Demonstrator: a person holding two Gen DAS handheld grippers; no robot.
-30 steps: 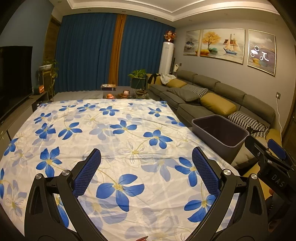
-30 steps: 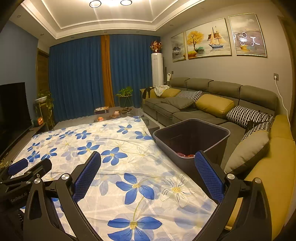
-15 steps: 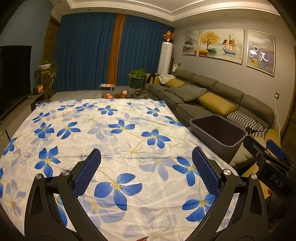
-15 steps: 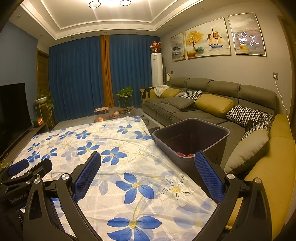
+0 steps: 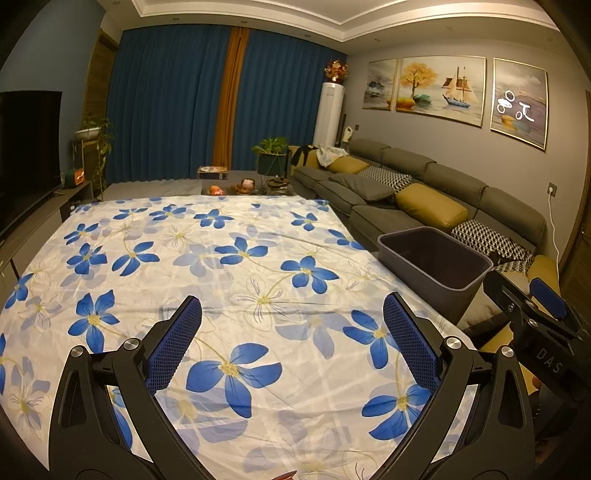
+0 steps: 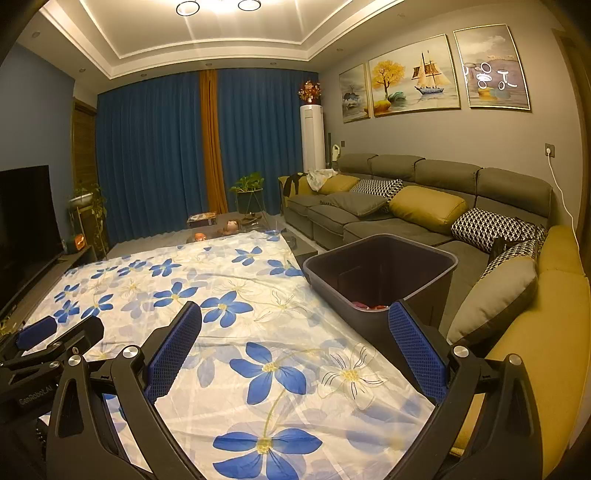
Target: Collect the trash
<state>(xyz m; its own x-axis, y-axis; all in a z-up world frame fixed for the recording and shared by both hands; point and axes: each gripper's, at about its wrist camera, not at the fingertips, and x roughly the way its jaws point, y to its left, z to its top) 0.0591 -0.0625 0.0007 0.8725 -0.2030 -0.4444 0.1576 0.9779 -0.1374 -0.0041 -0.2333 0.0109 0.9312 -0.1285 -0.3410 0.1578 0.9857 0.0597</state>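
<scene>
A flowered cloth (image 5: 258,258) covers the surface, with a grey sofa (image 6: 424,221) along its right side. A dark bin (image 6: 380,269) stands at the cloth's right edge, between surface and sofa; reddish trash (image 6: 369,305) lies in its bottom. The left gripper (image 5: 291,343) and right gripper (image 6: 295,347) hover over the cloth, both spread wide and holding nothing.

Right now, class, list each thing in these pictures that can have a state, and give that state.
Left hand-held gripper: open, holding nothing.
Right hand-held gripper: open, holding nothing.
Bin: upright, lidless, some reddish trash at the bottom.
Curtains: drawn shut.
Television: screen dark.
Ceiling lights: on.
</scene>
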